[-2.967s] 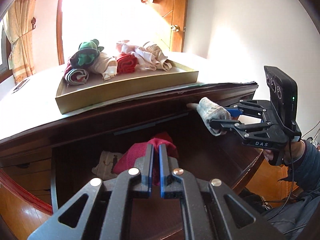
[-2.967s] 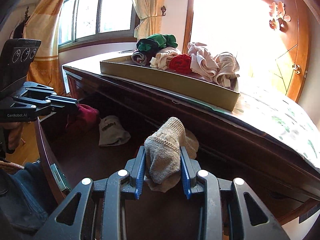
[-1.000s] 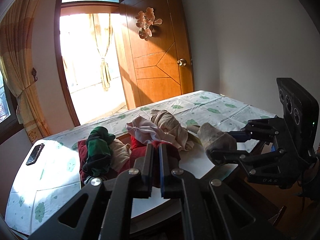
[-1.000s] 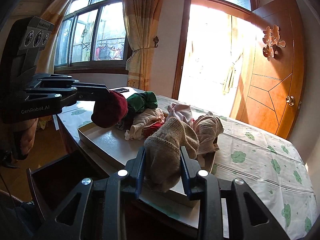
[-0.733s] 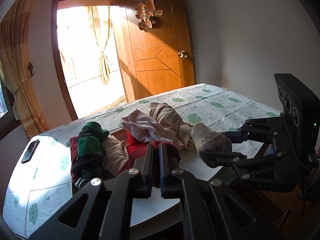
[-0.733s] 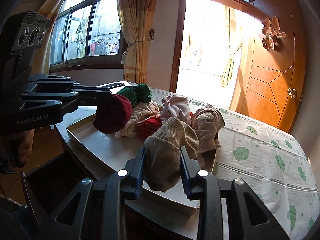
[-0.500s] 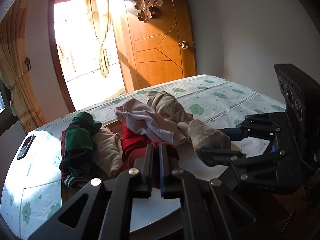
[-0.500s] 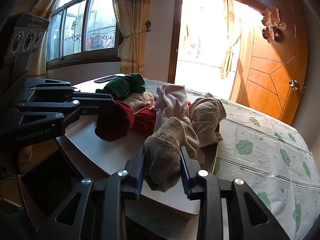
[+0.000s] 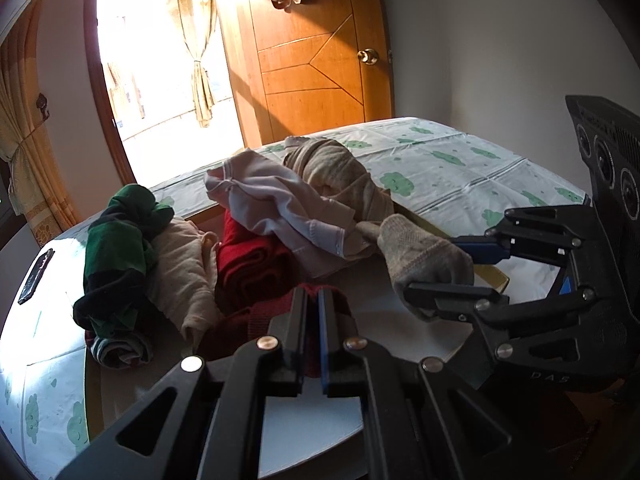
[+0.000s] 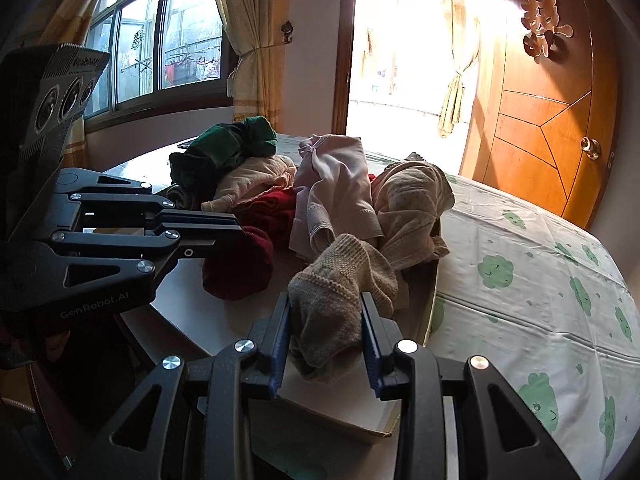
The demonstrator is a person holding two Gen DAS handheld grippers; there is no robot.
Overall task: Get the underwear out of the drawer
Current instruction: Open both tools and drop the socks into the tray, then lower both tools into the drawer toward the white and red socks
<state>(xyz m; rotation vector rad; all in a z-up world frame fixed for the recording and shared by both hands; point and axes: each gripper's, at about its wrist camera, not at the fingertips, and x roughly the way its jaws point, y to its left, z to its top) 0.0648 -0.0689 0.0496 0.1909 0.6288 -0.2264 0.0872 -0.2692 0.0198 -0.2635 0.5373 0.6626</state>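
Observation:
My left gripper (image 9: 313, 296) is shut on a dark red rolled garment (image 9: 280, 312), also seen in the right wrist view (image 10: 238, 268), held low over the shallow cardboard tray (image 10: 336, 412). My right gripper (image 10: 325, 304) is shut on a beige knitted garment (image 10: 340, 292), which also shows in the left wrist view (image 9: 420, 256), over the tray's right front part. The tray holds a pile of garments: green (image 9: 116, 232), cream (image 9: 180, 264), red (image 9: 248, 260), pale pink (image 9: 272, 204) and tan (image 9: 336, 172). The drawer is out of view.
The tray rests on a desk top covered with a white cloth printed with green clouds (image 10: 540, 280). A dark phone (image 9: 36, 276) lies at the far left of the top. A wooden door (image 10: 560, 112) and a bright doorway stand behind.
Both grippers rose from the open drawer with their garments to above the desk top, then came down and forward over the tray. Both have stayed shut.

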